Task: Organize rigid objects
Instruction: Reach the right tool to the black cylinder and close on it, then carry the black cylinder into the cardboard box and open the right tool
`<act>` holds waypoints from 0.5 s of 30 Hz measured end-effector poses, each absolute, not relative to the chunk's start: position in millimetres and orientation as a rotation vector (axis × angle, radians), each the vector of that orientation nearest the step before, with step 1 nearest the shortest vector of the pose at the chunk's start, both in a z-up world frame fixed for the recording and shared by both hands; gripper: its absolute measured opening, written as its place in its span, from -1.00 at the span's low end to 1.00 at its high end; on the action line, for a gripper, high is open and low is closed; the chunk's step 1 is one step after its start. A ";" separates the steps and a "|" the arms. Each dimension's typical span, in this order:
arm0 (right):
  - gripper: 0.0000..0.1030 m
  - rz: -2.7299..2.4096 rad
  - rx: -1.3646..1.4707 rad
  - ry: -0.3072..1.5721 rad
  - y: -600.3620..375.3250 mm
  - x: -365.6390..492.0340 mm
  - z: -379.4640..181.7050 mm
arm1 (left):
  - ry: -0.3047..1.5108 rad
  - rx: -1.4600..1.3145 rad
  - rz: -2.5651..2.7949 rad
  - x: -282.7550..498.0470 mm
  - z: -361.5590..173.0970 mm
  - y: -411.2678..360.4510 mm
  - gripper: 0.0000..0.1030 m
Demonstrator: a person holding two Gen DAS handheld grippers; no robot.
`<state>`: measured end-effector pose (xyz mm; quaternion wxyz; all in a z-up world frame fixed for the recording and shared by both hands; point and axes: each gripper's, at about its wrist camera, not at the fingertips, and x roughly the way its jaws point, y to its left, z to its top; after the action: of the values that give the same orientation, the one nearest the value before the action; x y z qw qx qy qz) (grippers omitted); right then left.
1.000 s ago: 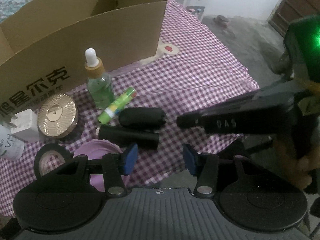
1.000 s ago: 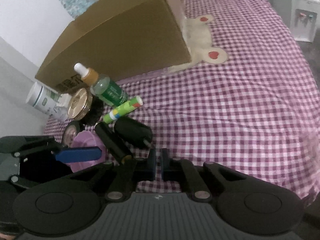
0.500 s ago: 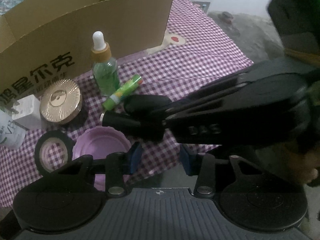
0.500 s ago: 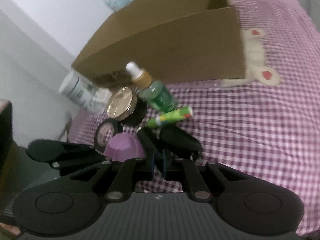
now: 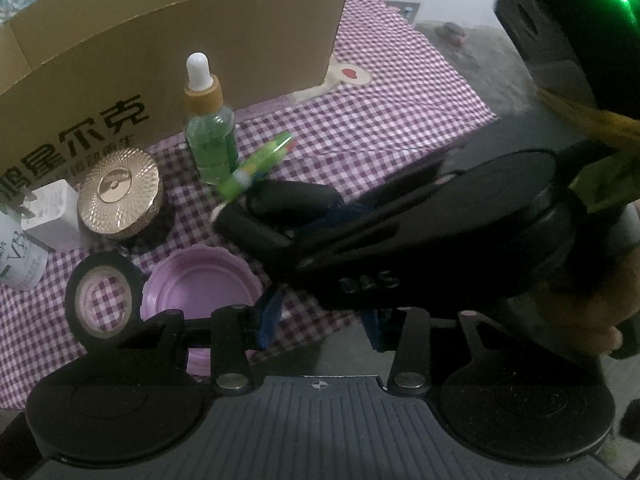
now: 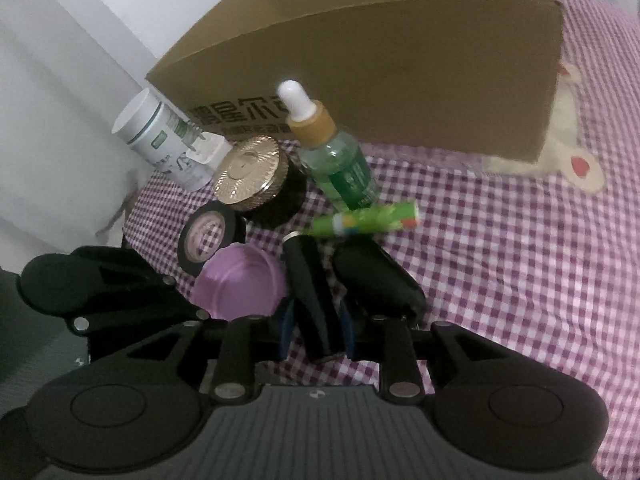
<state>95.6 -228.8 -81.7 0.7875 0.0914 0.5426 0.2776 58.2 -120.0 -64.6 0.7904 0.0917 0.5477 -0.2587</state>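
Since the open brown cardboard box [image 6: 400, 92] stands at the back of the purple-and-white checked cloth [image 6: 520, 260] and is probably where the loose things are to go, the step in hand looks like a pick-up of the slim black cylindrical tube [image 6: 310, 296] lying at the cloth's near edge. To do it well, the pads should close squarely across the tube's middle and lift it straight up, because the fatter black oval case [image 6: 376, 284] lies just beside it on one side, the lilac plastic lid [image 6: 240, 284] on the other, and the green lip-balm stick [image 6: 368, 220] sits at its far end. The green glass dropper bottle with a white bulb [image 6: 340, 164] stands upright behind and could be toppled by a careless sweep.

The right gripper [image 6: 316, 330] has just been opening; its blue pads now straddle the tube, and I cannot tell whether they press on it. The left gripper [image 5: 320, 320] hovers partly open and empty above the cloth's edge, its view crossed by the right one.
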 end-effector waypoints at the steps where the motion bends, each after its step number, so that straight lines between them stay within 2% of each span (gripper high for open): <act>1: -0.54 0.588 0.228 1.181 -234.9 95.3 -82.6 | 1.181 0.199 -0.559 59.2 -65.6 -121.1 -0.13; 10: -0.53 0.503 0.624 1.307 -290.5 78.4 -102.5 | 1.229 0.201 -0.603 63.4 -72.2 -131.8 -0.09; 15: -0.52 0.496 0.683 1.338 -298.8 81.5 -105.3 | 1.263 0.194 -0.598 68.2 -77.9 -134.2 -0.12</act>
<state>81.5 -298.8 -105.3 0.7032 0.3070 0.6013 0.2230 68.2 -134.2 -77.9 0.7614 0.0890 0.5804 -0.2748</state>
